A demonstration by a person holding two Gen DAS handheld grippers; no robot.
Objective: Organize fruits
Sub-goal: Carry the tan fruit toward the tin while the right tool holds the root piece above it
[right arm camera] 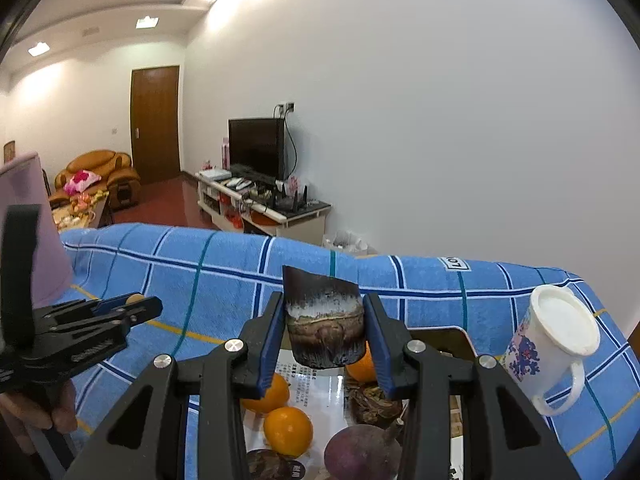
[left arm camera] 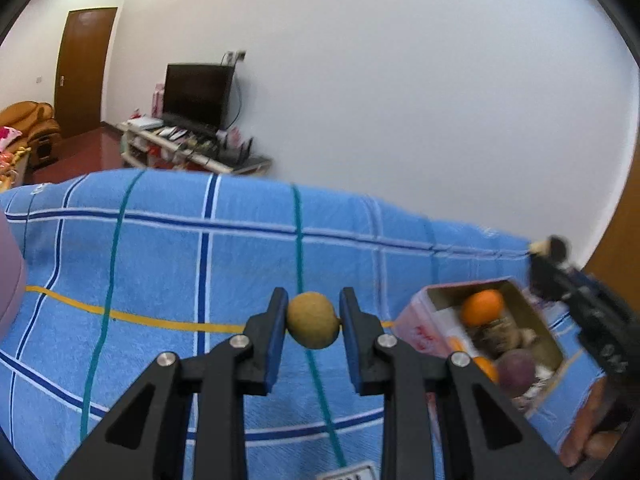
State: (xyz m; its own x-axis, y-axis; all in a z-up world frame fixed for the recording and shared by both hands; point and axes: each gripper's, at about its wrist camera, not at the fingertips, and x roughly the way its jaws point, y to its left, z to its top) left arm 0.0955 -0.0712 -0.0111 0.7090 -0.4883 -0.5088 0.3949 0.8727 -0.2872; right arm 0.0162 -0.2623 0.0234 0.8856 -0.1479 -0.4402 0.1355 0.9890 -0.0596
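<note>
Left gripper (left arm camera: 313, 322) pinches a small round tan-green fruit (left arm camera: 313, 320) between its blue pads (left arm camera: 277, 340), held clear above the blue checked cloth (left arm camera: 160, 264). At 3 o'clock of it in the left wrist view sits the open box (left arm camera: 532, 308), tilted in frame, with an orange (left arm camera: 482, 307), a purple round fruit (left arm camera: 516, 368) and brown husky bits inside. The other gripper's dark body comes in at 3 o'clock past the box, a hand (left arm camera: 592, 440) under it at 4 o'clock. A pink object (left arm camera: 10, 280) edges in at 9 o'clock.

Right gripper (right arm camera: 325, 330) is clamped on a dark brown chunk with a pale band (right arm camera: 323, 320), cut top pointing up, held over the box. Below it, at 6 o'clock in the right wrist view: two oranges (right arm camera: 288, 430) nearest left, a third orange (right arm camera: 362, 366) behind the chunk, a purple fruit (right arm camera: 362, 454) at 5 o'clock, a brown husky piece (right arm camera: 374, 400) between.

White mug with blue print (right arm camera: 554, 348) lies tipped at 3 o'clock on the cloth, well apart from the box. Left gripper seen side-on at 9 o'clock, hand (right arm camera: 44, 416) below it.

Far: TV (right arm camera: 256, 148) on a white stand at 11 o'clock, brown door (right arm camera: 155, 124) and orange armchair (right arm camera: 98, 178) at 10 o'clock, plain white wall at 1 o'clock.
</note>
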